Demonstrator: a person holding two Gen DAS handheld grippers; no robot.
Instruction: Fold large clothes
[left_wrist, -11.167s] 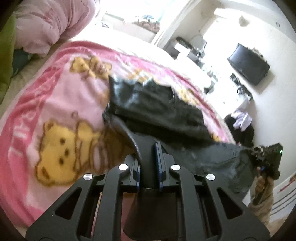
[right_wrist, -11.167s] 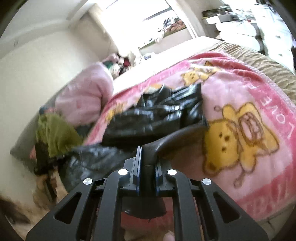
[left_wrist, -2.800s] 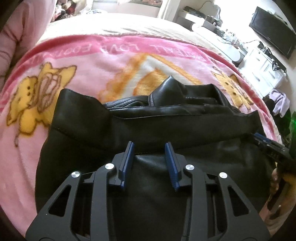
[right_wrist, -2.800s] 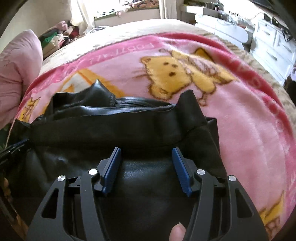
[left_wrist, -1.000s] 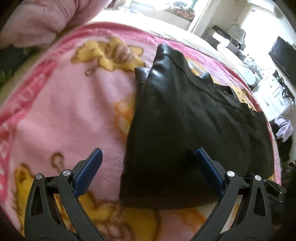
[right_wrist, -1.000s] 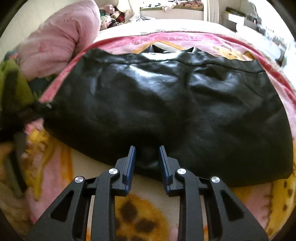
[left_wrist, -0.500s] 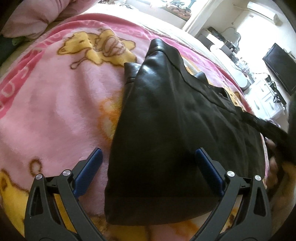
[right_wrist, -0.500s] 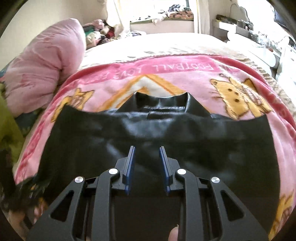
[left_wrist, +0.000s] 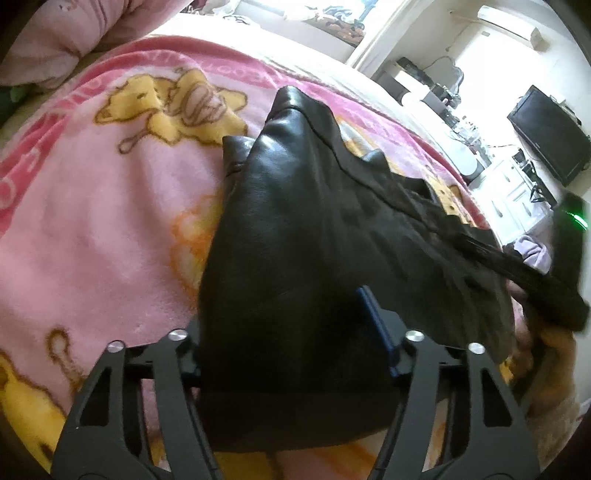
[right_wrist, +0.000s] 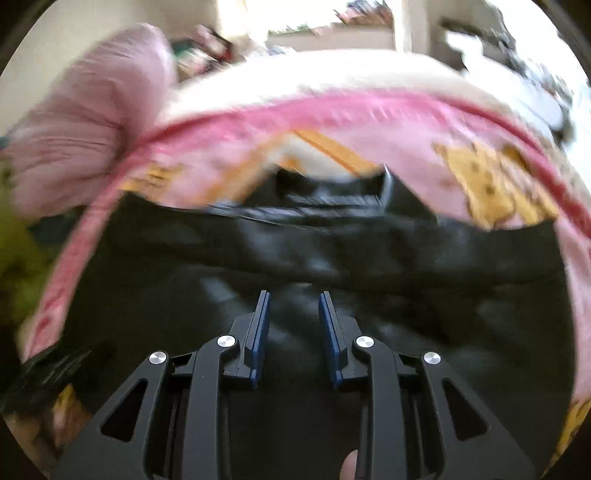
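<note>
Pink bear-print blanket on a bed, with a black leather jacket lying folded across it.

Left gripper has just been closing, its jaws now astride the jacket's near end, bunching it. Right gripper hovers over the jacket, jaws narrowly apart, holding nothing. Another fold looks imminent. No containers in view.

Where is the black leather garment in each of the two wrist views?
Left wrist: black leather garment fills centre and lower middle, reaching right.
Right wrist: it spans the lower half, blurred.
Shared landmark: pink bear blanket underneath.
</note>
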